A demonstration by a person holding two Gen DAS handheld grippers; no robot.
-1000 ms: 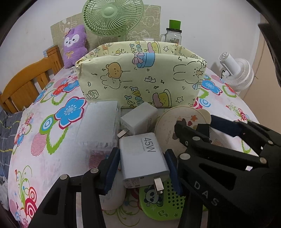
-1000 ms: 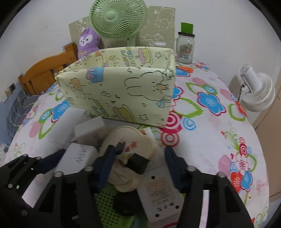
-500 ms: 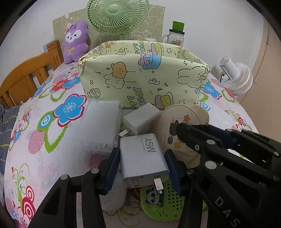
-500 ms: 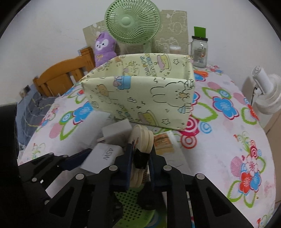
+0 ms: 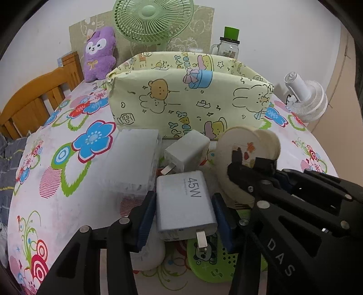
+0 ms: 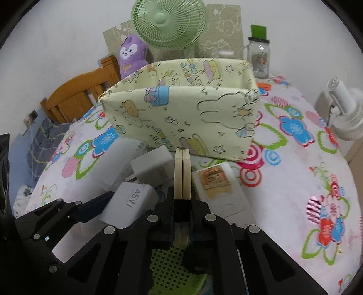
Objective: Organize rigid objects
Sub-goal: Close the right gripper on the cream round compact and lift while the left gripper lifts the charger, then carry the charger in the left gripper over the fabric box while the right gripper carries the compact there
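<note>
My left gripper is shut on a white 45W charger, its prongs toward me. My right gripper is shut on a round cream compact, held on edge and lifted above the pile; the compact also shows in the left wrist view, gripped by the right gripper's black fingers. A yellow cartoon-print fabric box, open at the top, stands just behind both; it also shows in the right wrist view.
On the flowered tablecloth lie a second white charger, a clear plastic box, a green perforated panda item, a white flat box. Behind stand a green fan, purple plush, jar, white fan, wooden chair.
My right gripper closed on the cream compact, turned it on edge and lifted it. My left gripper keeps hold of the 45W charger, raised slightly.
</note>
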